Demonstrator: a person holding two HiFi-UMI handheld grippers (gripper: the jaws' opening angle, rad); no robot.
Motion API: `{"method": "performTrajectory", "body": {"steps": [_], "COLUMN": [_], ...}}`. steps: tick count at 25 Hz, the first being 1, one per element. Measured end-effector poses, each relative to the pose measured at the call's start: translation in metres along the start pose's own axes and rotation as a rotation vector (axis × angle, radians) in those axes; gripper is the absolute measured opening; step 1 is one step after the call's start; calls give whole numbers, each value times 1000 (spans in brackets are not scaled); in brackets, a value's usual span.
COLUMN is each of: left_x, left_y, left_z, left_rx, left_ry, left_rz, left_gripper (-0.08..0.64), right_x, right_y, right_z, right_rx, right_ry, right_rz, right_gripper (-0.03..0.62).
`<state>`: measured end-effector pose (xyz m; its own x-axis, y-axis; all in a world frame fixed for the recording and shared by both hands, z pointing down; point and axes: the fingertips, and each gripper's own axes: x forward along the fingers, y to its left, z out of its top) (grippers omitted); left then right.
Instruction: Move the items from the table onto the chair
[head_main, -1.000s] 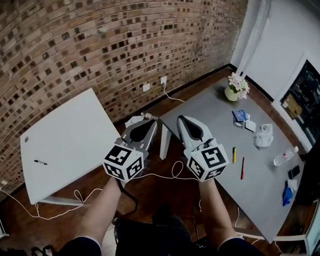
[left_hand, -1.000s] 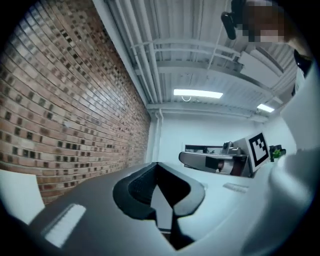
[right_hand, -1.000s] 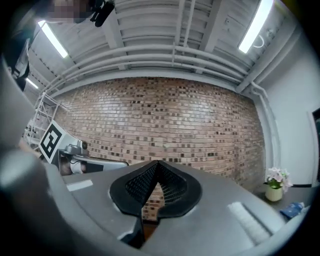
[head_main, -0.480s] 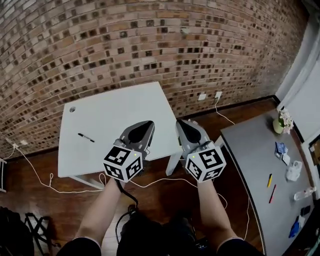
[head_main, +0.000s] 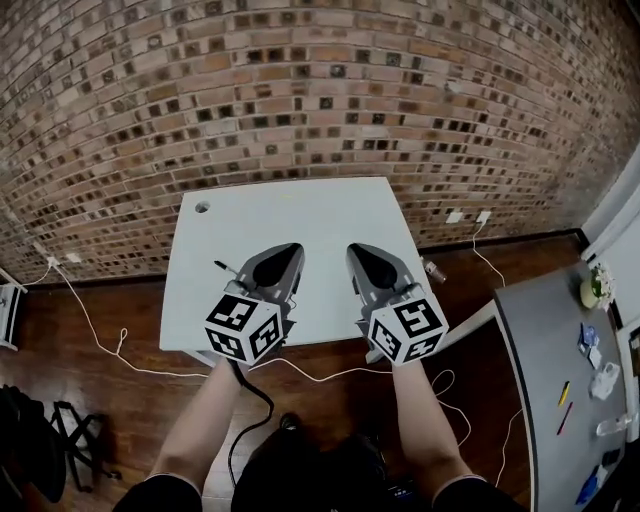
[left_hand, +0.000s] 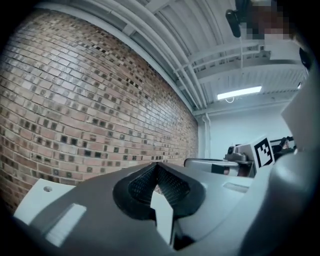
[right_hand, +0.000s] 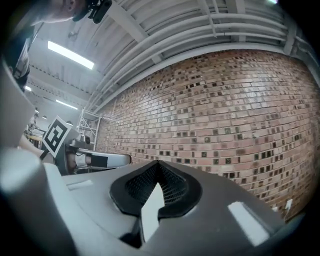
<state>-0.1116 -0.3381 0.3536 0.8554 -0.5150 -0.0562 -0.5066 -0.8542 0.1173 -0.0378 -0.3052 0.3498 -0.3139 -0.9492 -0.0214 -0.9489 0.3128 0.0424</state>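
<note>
A white table (head_main: 300, 215) stands against the brick wall, straight ahead in the head view. A black pen (head_main: 223, 268) lies on it by its left front, just left of my left gripper (head_main: 285, 254). My right gripper (head_main: 361, 253) hangs beside the left one, over the table's front part. Both are shut with nothing between the jaws. The left gripper view shows my left gripper (left_hand: 157, 165) pointing up at the wall and ceiling. My right gripper (right_hand: 158, 163) points up likewise. No chair is in view.
A grey table (head_main: 535, 340) at the right edge carries a flower pot (head_main: 597, 287), a blue packet (head_main: 588, 338), a yellow pen (head_main: 563, 392) and a red pen (head_main: 567, 418). White cables (head_main: 95, 335) trail over the wooden floor. Dark gear (head_main: 60, 440) sits bottom left.
The view has swung left: the white table has come from the left to the centre, and the grey table has slid to the right edge. Both grippers stay shut.
</note>
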Motion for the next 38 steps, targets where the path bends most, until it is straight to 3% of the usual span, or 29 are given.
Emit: {"method": "performTrajectory", "body": {"steps": [6,13,38], "left_x": [-20,-24,-34], "left_y": [38,59,100], "left_z": [0,8,-7], "left_rx": [-11,-11,-34], "left_ry": [2,-7,1], "left_rz": [70,139,227], "left_gripper": [12,12,12], "right_x": [37,62,108], "right_y": [31,38,53], "right_z": [-9,-7,-22], "right_rx": [15,37,35], "right_ry": [20,21,83], "right_rz": [88,154,235], "right_gripper": [2,2,2]}}
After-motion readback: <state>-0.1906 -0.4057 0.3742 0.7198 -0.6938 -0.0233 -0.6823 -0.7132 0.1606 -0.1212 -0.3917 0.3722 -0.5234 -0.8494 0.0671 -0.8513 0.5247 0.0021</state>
